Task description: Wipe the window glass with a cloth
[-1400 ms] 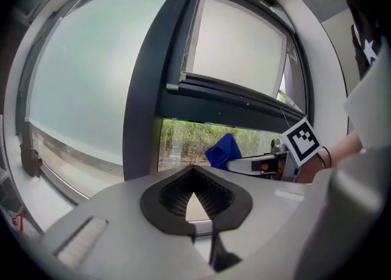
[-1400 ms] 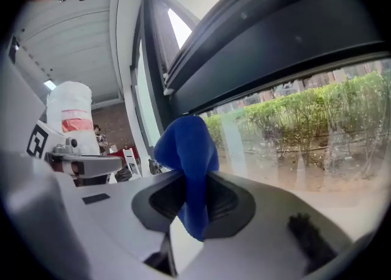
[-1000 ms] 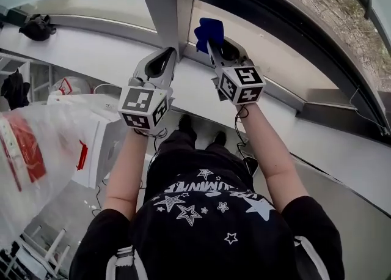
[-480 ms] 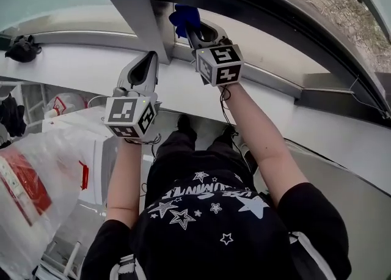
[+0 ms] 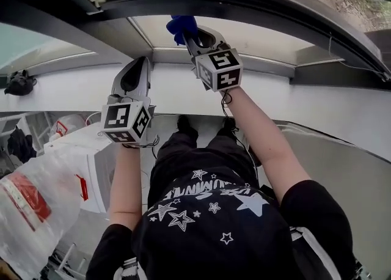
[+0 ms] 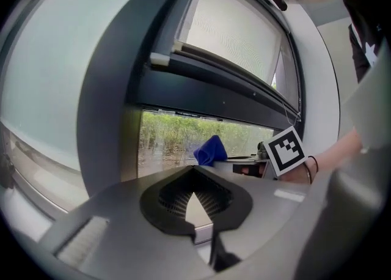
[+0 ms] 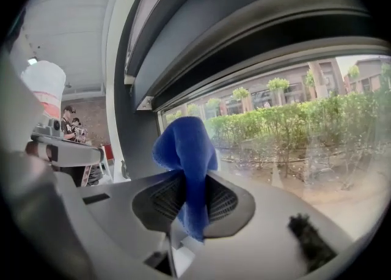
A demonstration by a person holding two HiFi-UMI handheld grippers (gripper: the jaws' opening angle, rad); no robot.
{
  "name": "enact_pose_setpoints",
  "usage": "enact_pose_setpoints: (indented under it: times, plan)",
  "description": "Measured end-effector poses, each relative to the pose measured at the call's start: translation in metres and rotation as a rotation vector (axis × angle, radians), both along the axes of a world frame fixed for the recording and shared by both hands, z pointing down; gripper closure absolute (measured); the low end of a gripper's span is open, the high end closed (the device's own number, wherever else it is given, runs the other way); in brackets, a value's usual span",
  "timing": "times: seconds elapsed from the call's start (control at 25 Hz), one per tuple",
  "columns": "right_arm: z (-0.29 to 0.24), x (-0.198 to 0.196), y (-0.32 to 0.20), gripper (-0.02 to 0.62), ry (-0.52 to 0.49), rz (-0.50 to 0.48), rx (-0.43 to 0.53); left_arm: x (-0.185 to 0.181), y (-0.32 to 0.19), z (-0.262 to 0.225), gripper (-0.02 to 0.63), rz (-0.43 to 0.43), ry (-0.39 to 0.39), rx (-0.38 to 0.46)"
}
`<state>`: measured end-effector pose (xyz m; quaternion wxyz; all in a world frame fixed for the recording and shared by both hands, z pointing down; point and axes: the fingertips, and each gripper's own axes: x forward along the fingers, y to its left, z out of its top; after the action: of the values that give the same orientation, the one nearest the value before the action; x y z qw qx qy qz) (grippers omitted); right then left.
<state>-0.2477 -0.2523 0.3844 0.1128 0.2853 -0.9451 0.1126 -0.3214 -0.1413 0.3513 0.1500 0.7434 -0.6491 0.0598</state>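
1. Right hand-held gripper (image 5: 193, 34) is clamped on the bunched blue cloth (image 5: 181, 27). The right gripper view shows the fabric pinched between the jaws with a wad sticking out past the tips.
2. Change over the last second: in the head view the cloth has gone from beside the grey upright frame post to in front of the low clear window glass pane (image 5: 256, 37), near its left end and under the dark horizontal frame bar (image 5: 214, 0). Part of that shift is the head camera tilting, so I can't say how much of it the cloth itself made.
3. Left hand-held gripper (image 5: 138, 65) is empty with its jaws closed together. It now sits a bit lower, over the white window sill (image 5: 73, 92) and clear of the glass.
4. Cloth-to-glass contact can't be confirmed. In the right gripper view the wad is in front of the pane, but any gap is unreadable.
5. My read is that the cloth is staged at the start of a wiping stroke, with the pane to its right not yet covered. The grip looks secure. The main risk is the jaw tips scraping the glass if the wad compresses.
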Motion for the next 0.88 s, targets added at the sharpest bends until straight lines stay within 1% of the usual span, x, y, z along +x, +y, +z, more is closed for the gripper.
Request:
enact_pose_setpoints:
  times: [0.12,0.24,0.44,0.68,0.88]
  plan:
    - [0.000,0.051,-0.008,0.522,-0.009,0.050,-0.013,0.043,-0.014,0.000,0.597,0.036,-0.001,-0.004]
    - [0.000,0.110,-0.019,0.522,-0.023,0.139,-0.025,0.087,-0.033,-0.002,0.597,0.102,-0.023,-0.004]
    - [-0.005,0.200,-0.040,0.522,-0.040,0.217,-0.032,0.148,-0.058,-0.009,0.597,0.132,-0.048,-0.007]
    - [-0.008,0.307,-0.065,0.522,-0.063,0.341,-0.034,0.224,-0.087,-0.014,0.597,0.205,-0.073,-0.009]
    - [-0.008,0.399,-0.087,0.522,-0.106,0.489,-0.045,0.293,-0.103,-0.017,0.597,0.284,-0.082,-0.009]
